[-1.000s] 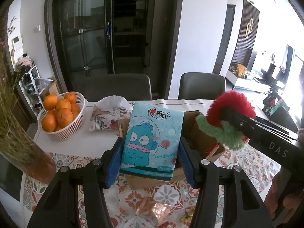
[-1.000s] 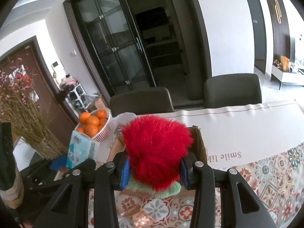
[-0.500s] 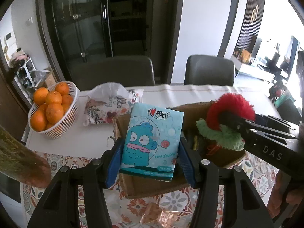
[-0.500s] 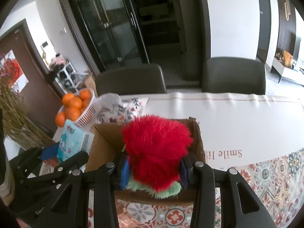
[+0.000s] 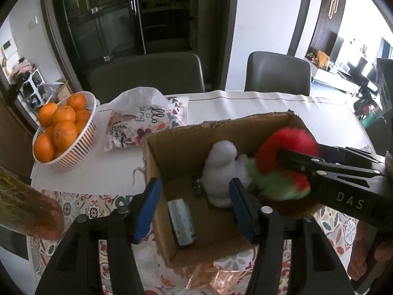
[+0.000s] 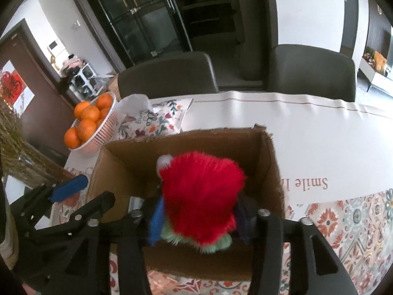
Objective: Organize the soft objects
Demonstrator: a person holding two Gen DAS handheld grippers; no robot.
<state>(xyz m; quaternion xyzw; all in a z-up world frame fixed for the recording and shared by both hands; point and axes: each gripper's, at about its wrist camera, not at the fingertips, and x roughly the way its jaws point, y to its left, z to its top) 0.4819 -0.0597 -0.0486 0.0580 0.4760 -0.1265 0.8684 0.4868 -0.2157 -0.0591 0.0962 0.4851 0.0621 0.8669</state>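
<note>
The left gripper [image 5: 195, 206] is released, jaws spread and holding nothing, above the near-left corner of the cardboard box [image 5: 172, 145]. A tissue pack [image 5: 182, 222] lies on the box floor, against the left wall. A white plush [image 5: 219, 172] stands mid-box. The right gripper [image 6: 197, 217] is clenched on the red-green fluffy toy [image 6: 200, 196] over the box's right side, touching the white plush. An orange basket [image 5: 73, 150] and a floral pillow [image 5: 145, 125] sit at the tabletop's far-left corner.
</note>
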